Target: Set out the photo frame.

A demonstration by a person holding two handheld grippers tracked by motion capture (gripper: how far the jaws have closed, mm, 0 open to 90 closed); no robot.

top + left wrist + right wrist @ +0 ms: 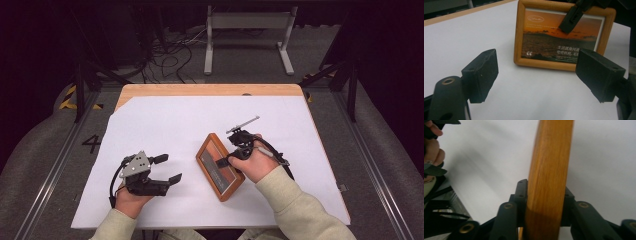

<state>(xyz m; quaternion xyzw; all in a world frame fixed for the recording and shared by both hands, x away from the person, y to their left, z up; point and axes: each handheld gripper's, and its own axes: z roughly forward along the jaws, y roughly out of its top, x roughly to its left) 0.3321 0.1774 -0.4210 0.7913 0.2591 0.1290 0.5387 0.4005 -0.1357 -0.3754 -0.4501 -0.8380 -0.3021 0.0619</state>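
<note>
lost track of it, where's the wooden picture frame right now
In the high view the picture frame sits right of centre on the white sheet, its right edge clamped in the right gripper; the open left gripper hovers to its left.

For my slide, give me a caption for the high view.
Right tool clamps a wooden picture frame on the white-covered table; the open left tool rests nearby.
</note>
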